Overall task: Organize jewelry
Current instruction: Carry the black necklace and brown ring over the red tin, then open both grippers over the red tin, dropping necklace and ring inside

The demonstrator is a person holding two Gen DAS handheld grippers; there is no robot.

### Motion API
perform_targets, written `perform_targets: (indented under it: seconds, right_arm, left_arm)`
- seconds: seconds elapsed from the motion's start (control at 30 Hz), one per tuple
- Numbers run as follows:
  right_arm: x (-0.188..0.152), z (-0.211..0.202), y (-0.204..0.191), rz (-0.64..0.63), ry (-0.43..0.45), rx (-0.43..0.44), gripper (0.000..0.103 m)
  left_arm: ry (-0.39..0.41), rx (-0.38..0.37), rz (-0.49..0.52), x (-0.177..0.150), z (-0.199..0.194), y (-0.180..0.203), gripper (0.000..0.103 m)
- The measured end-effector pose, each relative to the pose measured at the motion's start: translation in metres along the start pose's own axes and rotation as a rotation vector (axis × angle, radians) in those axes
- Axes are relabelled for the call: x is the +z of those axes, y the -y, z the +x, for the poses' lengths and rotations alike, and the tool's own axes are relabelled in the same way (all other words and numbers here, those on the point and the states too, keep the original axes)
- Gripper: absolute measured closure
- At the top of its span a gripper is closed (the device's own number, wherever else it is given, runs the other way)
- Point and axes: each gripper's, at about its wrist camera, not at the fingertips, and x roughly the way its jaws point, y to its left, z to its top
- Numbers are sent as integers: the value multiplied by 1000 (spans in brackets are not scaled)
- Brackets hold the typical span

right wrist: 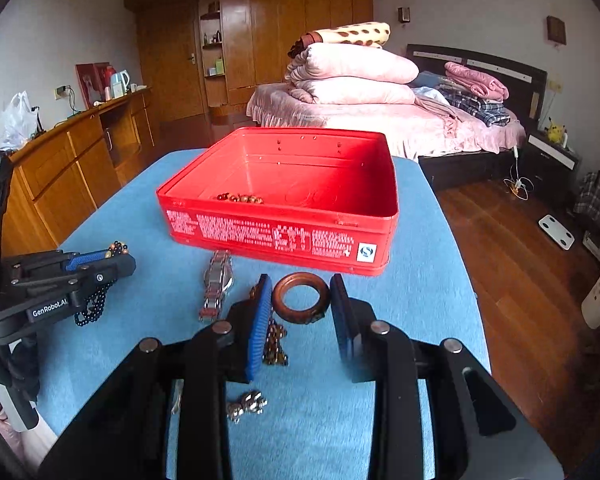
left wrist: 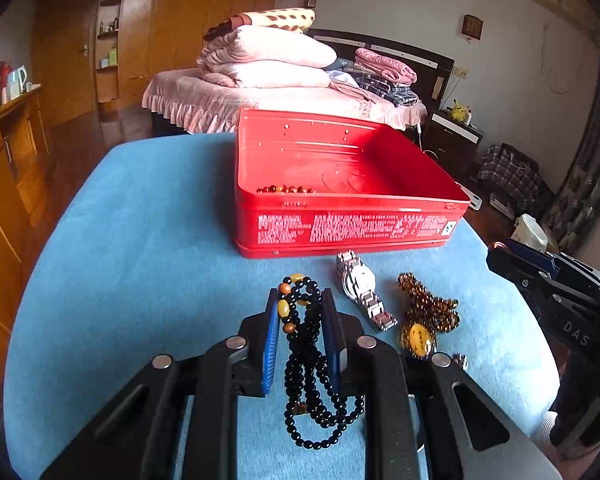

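A red tin box [left wrist: 340, 228] [right wrist: 284, 232] stands open on the blue table, with a brown bead bracelet [left wrist: 286, 189] [right wrist: 240, 198] inside. My left gripper [left wrist: 302, 312] is shut on a black bead necklace [left wrist: 306, 364] that hangs from it above the table; it also shows in the right wrist view [right wrist: 100, 258]. My right gripper [right wrist: 300, 300] holds a brown wooden bangle [right wrist: 301, 298] between its fingers, in front of the box. A silver watch [left wrist: 360, 286] [right wrist: 218, 280] and an amber bead necklace with a yellow pendant [left wrist: 424, 312] lie on the table.
A small silver trinket [right wrist: 247, 405] lies near the right gripper's base. The blue table [left wrist: 140, 240] ends at the right over a wooden floor [right wrist: 512, 264]. A bed with folded quilts [right wrist: 352, 76] stands behind, a wooden cabinet [right wrist: 72, 152] to the left.
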Motion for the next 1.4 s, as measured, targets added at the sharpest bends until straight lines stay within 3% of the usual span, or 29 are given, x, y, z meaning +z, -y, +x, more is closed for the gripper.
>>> perform_targets:
  seconds: [0.5, 0.77, 1.07, 1.13, 1.23, 1.4]
  right_arm:
    - [78, 62, 20, 74, -40, -7, 74]
    - [89, 100, 27, 99, -95, -7, 74]
    - [88, 124, 30, 114, -133, -22, 73]
    - [87, 124, 30, 105, -132, -38, 62]
    - [85, 119, 29, 103, -122, -42, 62]
    - [84, 105, 27, 93, -90, -31, 62]
  left_arm:
    - [64, 5, 56, 78, 14, 11, 83]
    - [33, -14, 35, 120, 62, 14, 83]
    - [-52, -15, 18, 118, 114, 6, 80]
    - [-49, -18, 22, 116, 112, 6, 75]
    - [-22, -22, 27, 111, 98, 4, 64]
    - [28, -14, 30, 103, 70, 1, 57]
